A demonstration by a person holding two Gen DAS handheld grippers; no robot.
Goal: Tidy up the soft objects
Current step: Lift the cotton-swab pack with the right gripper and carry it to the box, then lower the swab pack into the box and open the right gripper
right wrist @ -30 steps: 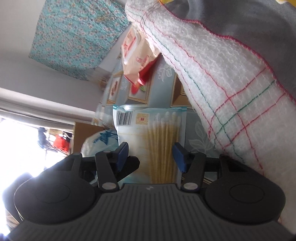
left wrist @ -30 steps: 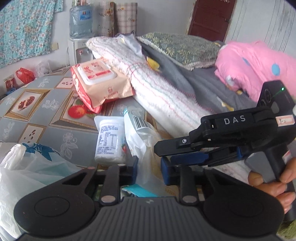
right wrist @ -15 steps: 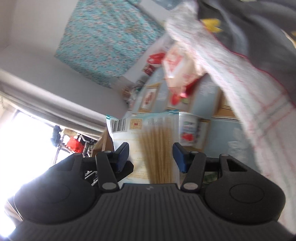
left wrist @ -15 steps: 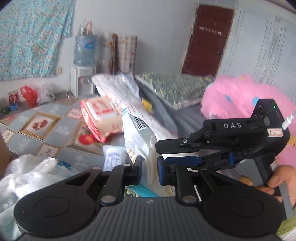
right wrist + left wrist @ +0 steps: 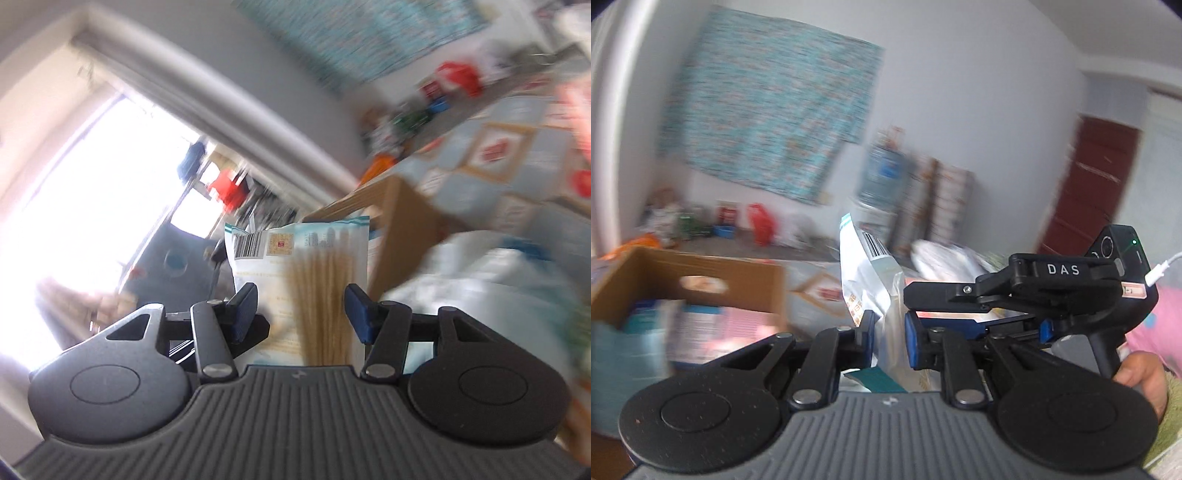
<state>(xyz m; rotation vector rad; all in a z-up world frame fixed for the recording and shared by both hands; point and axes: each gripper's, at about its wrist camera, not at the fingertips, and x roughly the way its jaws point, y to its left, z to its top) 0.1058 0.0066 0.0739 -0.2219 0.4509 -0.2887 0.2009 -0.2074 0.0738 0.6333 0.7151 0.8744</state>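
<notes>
Both grippers have lifted the packet (image 5: 295,280) off the table; a cardboard box (image 5: 683,284) now shows beyond it, contents blurred. Packet: white, barcoded, tan sticks inside. Left gripper (image 5: 888,332) pinches its edge; right gripper (image 5: 301,310) clamps across its width.

Turquoise patterned cloth (image 5: 768,122) hangs on the wall. Water-cooler bottle (image 5: 882,173) stands below & right of it, striped panels just right of the bottle. Dark red door (image 5: 1097,184) far right of the cloth. Red bag (image 5: 761,223) on the floor under the cloth's lower edge, w/ small blurred clutter to its left. Bright window (image 5: 92,206) well left of the cloth.
</notes>
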